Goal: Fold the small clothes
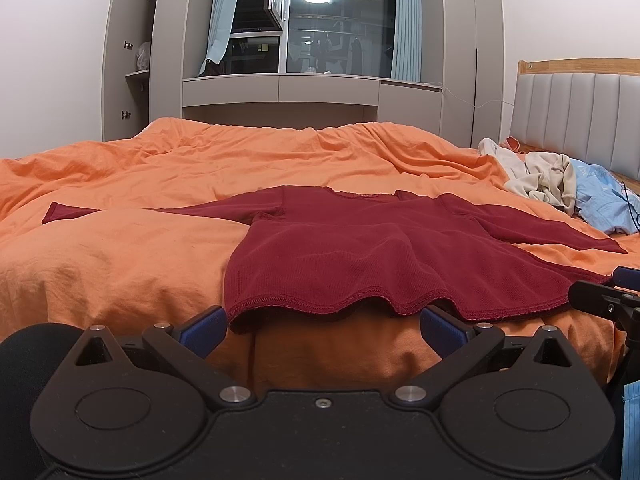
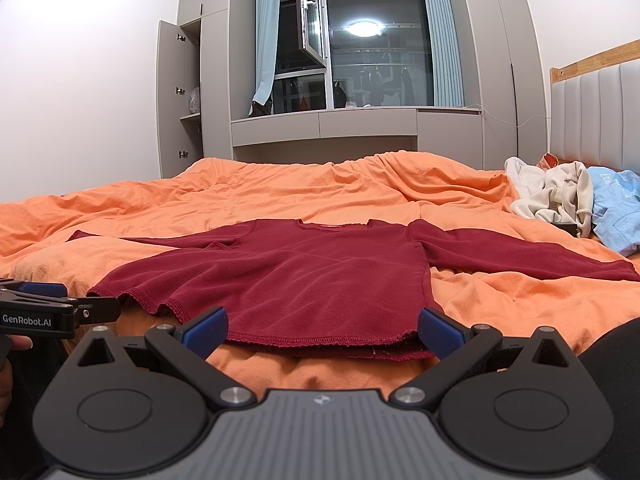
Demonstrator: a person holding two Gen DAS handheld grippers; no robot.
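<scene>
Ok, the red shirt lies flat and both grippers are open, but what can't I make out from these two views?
- Red shirt: its underside, hidden against the orange duvet.
- Heap of pale clothes: how many garments, bunched together in both views.
- Left gripper in the right wrist view: only a finger tip shows at the frame's left edge.
- Right gripper in the left wrist view: cut off by the right edge.

Dark red ribbed shirt [image 2: 304, 276] on a plain orange bedspread [image 2: 280, 188]. Cream garment [image 2: 556, 196] and light blue garment [image 2: 616, 208] heaped on the right. Blue fingers [image 1: 204, 332] on the black left gripper [image 1: 324, 330]; same blue on the black-and-grey right gripper [image 2: 324, 330]. Pale blue curtains [image 2: 266, 44], grey cabinets [image 2: 360, 124], grey padded headboard [image 1: 580, 116] with a wooden edge.
</scene>
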